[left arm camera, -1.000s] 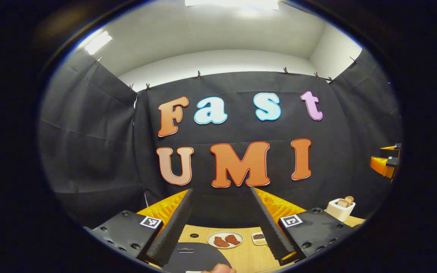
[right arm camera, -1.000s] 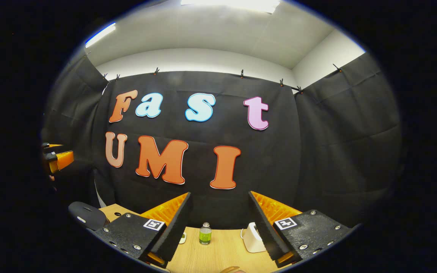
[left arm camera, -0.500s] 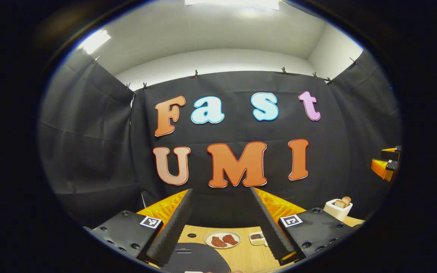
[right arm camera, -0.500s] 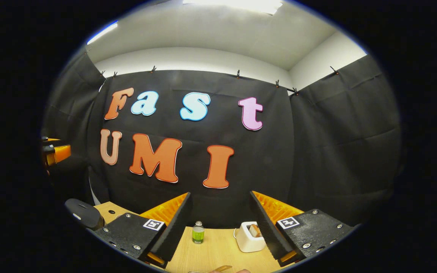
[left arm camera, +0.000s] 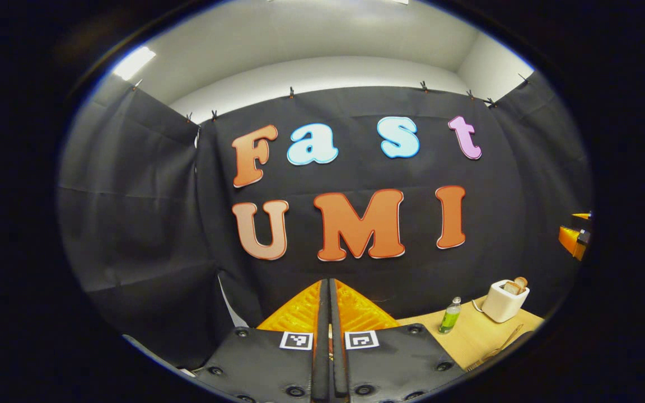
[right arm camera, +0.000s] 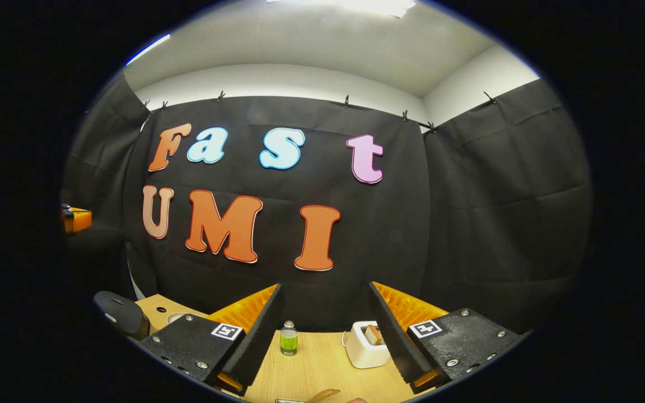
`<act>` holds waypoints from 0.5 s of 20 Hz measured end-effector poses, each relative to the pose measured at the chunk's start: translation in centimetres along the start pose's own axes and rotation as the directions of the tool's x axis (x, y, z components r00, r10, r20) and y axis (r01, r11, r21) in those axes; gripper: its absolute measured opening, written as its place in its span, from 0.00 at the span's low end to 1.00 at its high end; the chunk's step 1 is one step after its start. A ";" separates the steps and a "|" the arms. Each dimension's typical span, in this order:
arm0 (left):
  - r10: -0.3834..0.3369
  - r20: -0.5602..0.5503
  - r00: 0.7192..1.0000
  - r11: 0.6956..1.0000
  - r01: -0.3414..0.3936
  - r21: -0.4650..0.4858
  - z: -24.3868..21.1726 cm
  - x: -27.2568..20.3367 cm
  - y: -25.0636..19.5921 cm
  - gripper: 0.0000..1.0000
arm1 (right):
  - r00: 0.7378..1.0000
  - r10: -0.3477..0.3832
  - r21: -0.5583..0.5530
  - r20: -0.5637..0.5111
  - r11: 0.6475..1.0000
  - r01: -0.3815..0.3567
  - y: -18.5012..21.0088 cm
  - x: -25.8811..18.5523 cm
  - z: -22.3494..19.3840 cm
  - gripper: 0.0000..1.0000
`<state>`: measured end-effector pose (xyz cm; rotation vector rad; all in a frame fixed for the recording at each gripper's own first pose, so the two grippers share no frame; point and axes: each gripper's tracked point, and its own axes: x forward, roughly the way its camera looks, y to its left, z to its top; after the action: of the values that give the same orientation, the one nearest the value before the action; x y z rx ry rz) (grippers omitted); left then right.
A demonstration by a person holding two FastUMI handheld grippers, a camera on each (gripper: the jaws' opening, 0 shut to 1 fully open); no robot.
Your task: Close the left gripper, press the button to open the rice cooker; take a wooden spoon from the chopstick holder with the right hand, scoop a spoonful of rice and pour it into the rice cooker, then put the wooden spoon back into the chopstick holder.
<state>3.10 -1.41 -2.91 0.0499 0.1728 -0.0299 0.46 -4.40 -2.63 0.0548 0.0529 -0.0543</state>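
In the left gripper view, my left gripper [left arm camera: 328, 285] is shut, its two fingers pressed flat together with nothing between them, held above the table and facing the booth's back wall. In the right gripper view, my right gripper [right arm camera: 325, 288] stands open and empty over the wooden table [right arm camera: 322, 364]. The dark, rounded rice cooker [right arm camera: 120, 313] sits at that view's lower left, lid down. A wooden spoon tip [right arm camera: 322, 395] peeks in at the bottom edge. Each gripper appears small at the other view's edge: the right gripper [left arm camera: 574, 240] and the left gripper [right arm camera: 76, 219].
A small green bottle [right arm camera: 288, 338] and a white toaster [right arm camera: 364, 351] with bread stand at the table's back; both also appear in the left gripper view, bottle [left arm camera: 450, 316] and toaster [left arm camera: 504, 301]. Thin wooden utensils [left arm camera: 493, 350] lie near the toaster.
My left gripper's fingers have gone from wide open to shut, and its view has swung from the cooker and plate to the bottle and toaster. The right gripper stays open and has shifted slightly.
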 end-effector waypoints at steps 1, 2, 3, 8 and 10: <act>0.006 -0.057 0.998 1.000 -0.006 -0.011 -1.2 0.5 0.4 0.07 | 1.000 -0.002 0.001 -0.007 1.000 0.002 0.0 0.0 -0.2 0.93; 0.013 -0.109 0.994 1.000 -0.015 -0.023 -2.3 0.9 1.1 0.07 | 1.000 -0.003 -0.001 -0.014 1.000 0.003 -0.1 -0.1 -0.5 0.93; 0.023 -0.168 0.986 0.999 -0.029 -0.030 -3.5 1.2 1.7 0.07 | 1.000 -0.009 -0.005 -0.018 1.000 0.009 -0.3 -0.1 -0.6 0.93; 0.022 -0.465 0.885 0.995 -0.064 -0.075 -10.1 1.3 3.6 0.07 | 0.998 -0.033 -0.013 -0.053 0.999 0.033 -1.0 -0.5 -1.9 0.93; 0.001 -0.572 0.820 0.990 -0.080 -0.112 -12.7 0.6 4.2 0.07 | 0.997 -0.043 -0.017 -0.066 0.999 0.042 -1.3 -0.7 -2.4 0.93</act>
<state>1.61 3.44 -15.35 -0.0727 0.7810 0.0410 -0.42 -5.48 -5.10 0.0396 0.1212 -0.0945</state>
